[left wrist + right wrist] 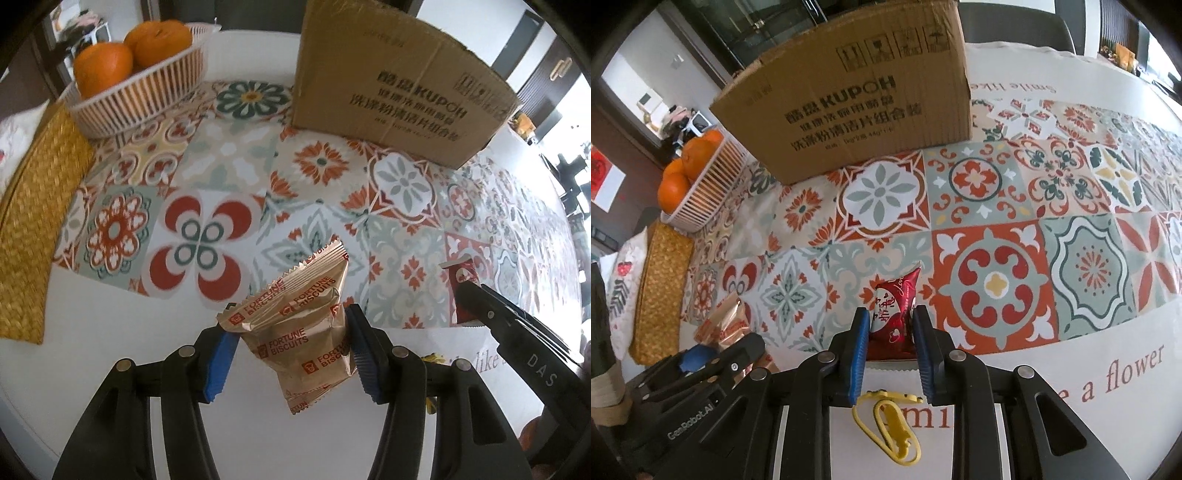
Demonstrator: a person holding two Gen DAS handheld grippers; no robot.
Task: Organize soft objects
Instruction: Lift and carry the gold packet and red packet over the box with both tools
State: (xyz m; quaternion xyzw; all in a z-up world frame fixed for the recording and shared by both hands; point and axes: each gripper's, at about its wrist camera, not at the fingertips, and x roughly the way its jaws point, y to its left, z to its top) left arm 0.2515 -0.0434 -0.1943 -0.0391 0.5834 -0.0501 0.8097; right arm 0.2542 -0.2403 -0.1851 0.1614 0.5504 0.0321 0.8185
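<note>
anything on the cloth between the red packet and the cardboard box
Nothing: in the right wrist view the patterned cloth lies bare between the red packet and the box.

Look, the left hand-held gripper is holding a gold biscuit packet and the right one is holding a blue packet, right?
Nearly. The left hand-held gripper does hold the gold biscuit packet, but the packet in the right hand-held gripper is red, not blue. Only the gripper's pads are blue. The right wrist view shows it.
</note>
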